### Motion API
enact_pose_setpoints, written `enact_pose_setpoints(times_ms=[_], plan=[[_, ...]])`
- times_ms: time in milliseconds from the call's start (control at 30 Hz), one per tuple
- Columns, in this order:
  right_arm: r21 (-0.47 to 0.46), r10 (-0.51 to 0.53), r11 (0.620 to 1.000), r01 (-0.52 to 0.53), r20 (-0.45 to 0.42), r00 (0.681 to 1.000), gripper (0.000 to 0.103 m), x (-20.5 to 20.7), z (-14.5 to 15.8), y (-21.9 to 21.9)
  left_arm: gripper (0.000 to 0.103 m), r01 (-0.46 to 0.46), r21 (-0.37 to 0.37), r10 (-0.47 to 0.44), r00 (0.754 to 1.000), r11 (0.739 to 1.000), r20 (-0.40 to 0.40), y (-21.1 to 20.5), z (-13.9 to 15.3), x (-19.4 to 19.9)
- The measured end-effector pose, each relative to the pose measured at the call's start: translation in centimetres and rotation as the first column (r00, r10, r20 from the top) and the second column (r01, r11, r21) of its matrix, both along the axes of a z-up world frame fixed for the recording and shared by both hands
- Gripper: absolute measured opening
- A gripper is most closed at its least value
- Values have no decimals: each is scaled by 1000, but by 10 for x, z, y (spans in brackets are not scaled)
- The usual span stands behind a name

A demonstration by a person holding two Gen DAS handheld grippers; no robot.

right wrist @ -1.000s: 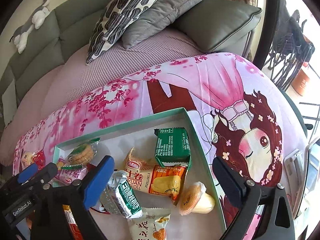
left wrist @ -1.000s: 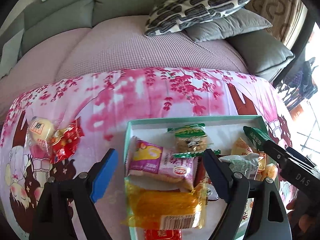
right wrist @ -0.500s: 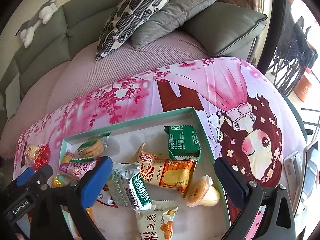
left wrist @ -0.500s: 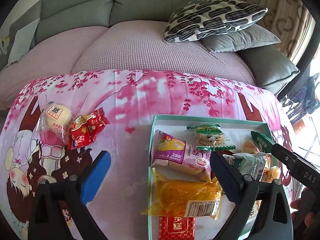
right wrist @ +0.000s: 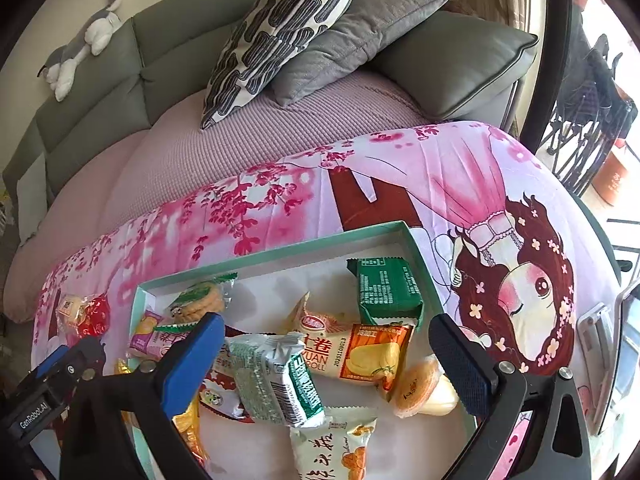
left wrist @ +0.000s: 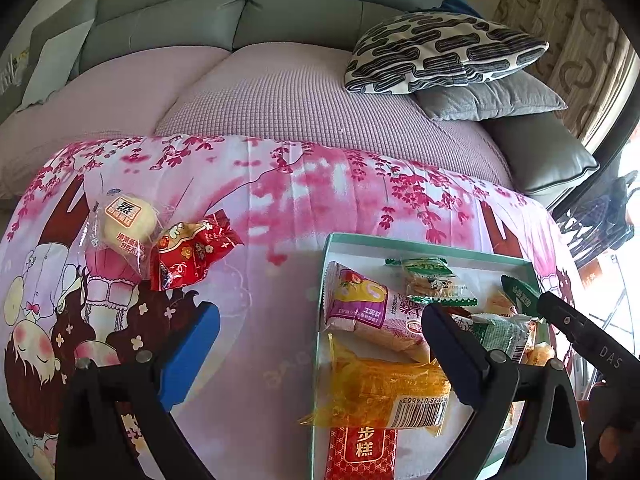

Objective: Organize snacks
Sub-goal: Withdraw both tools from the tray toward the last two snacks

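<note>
Left gripper [left wrist: 320, 344] has swung left since a second ago: the tray [left wrist: 424, 242] that sat centred between its jaws is now mostly under the right finger, and the two loose packets on the cloth have come further into frame. Jaws are spread wide, nothing between them but the pink cartoon tablecloth [left wrist: 260, 320] and the tray's left edge. Right gripper [right wrist: 326, 364] is also wide open and holding nothing, hanging over the tray; its view shifted only slightly. Loose snacks in the left wrist view at about 10 o'clock: a clear-wrapped yellow bun [left wrist: 126, 222] and a red packet [left wrist: 188, 256], touching each other, well apart from the tray. Inside the tray, left wrist view: pink-purple packet [left wrist: 368, 312] at the left wall, a biscuit pack [left wrist: 430, 280] just beyond it toward 1 o'clock, an orange-wrapped bar [left wrist: 384, 392] nearer the camera overlapping a red box [left wrist: 362, 452] at 6 o'clock. Right wrist view: green packet [right wrist: 388, 292] at 12 o'clock by the tray's far right corner, an egg-roll packet [right wrist: 360, 354] just below it, a white-green packet [right wrist: 276, 380] lying tilted between the jaws, a jelly cup [right wrist: 422, 390] on its side at 3 o'clock beside the right finger, and a white packet with orange print [right wrist: 332, 452] at 6 o'clock. Behind the table: sofa with a patterned cushion [right wrist: 280, 28] stacked on a grey cushion [right wrist: 360, 36]; a plush toy [right wrist: 80, 48] lies on the backrest at 10 o'clock.
</note>
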State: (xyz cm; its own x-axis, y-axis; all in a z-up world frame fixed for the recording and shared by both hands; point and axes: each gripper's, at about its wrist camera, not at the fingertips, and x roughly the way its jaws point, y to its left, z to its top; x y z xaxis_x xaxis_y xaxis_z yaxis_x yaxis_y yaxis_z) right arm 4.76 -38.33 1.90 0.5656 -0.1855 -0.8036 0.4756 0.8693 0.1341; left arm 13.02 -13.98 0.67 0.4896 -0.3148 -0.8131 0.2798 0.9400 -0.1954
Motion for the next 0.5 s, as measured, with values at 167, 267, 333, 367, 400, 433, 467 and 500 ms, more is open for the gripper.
enact_pose_setpoints(times_ms=[167,267,333,367,400,433,467,500], plan=[[40,48,998,-50,57,997,103,5,5,17,101,-42,-35,42,999,999,22,20,3,4],[39,84,995,-88,90,992,103,10,8,30,101,-70,-38,72,996,997,59,34,8,6],[34,108,993,-113,114,988,103,12,12,39,101,-89,-39,93,992,995,91,43,12,6],[32,122,991,-127,120,985,103,14,12,43,101,-101,-40,105,989,994,109,48,13,6],[29,136,990,-140,123,983,103,16,12,47,101,-113,-40,117,985,993,127,52,15,6],[26,148,988,-152,122,981,103,17,12,52,101,-123,-38,127,983,992,135,57,16,6],[23,158,987,-162,121,980,103,19,11,55,101,-130,-37,134,982,991,135,61,17,8],[22,168,985,-172,116,979,103,20,10,59,101,-139,-38,142,981,990,132,65,17,9]])
